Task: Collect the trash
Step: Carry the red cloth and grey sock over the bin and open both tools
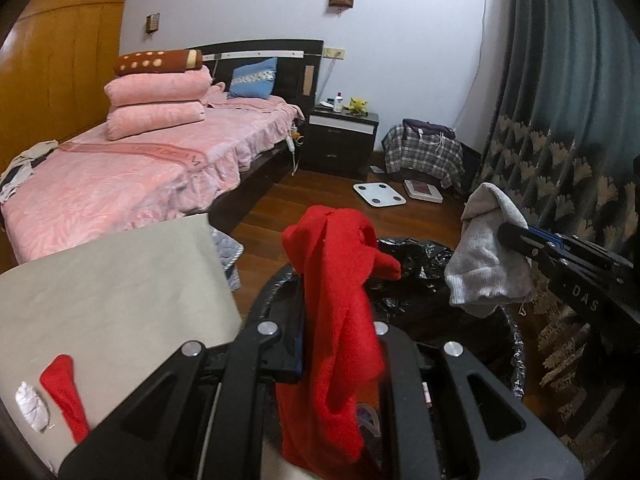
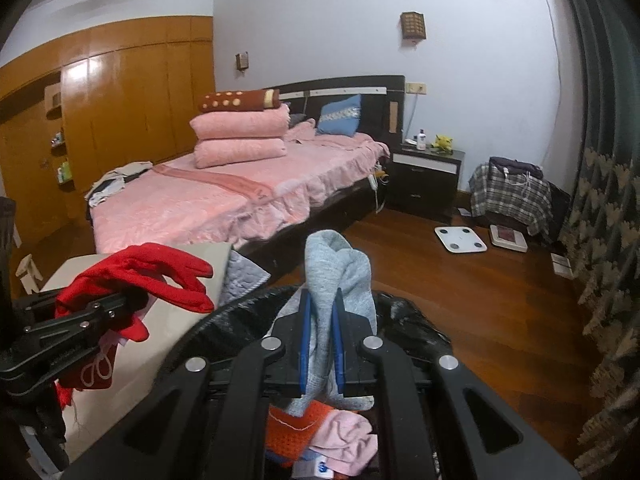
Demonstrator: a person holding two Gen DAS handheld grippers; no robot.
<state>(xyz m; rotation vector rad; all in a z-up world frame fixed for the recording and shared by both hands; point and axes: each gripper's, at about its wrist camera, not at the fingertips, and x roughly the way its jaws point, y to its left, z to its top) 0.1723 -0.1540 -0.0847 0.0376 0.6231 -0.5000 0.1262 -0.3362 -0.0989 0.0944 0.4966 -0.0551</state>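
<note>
My left gripper (image 1: 336,336) is shut on a red glove (image 1: 340,280) and holds it over the black-lined trash bin (image 1: 424,264). The glove also shows in the right wrist view (image 2: 156,276), with the left gripper (image 2: 132,300) at the left. My right gripper (image 2: 322,320) is shut on a grey sock (image 2: 340,276) above the bin (image 2: 408,320). In the left wrist view the sock (image 1: 484,256) hangs from the right gripper (image 1: 504,232) over the bin's right rim. Orange and pink cloth (image 2: 332,432) lies inside the bin.
A grey table top (image 1: 104,280) stands left of the bin, with another red piece (image 1: 64,396) and crumpled white paper (image 1: 32,408) on it. A pink bed (image 2: 224,196), a nightstand (image 2: 428,176), floor scales (image 2: 460,239) and a curtain (image 2: 604,200) surround the wooden floor.
</note>
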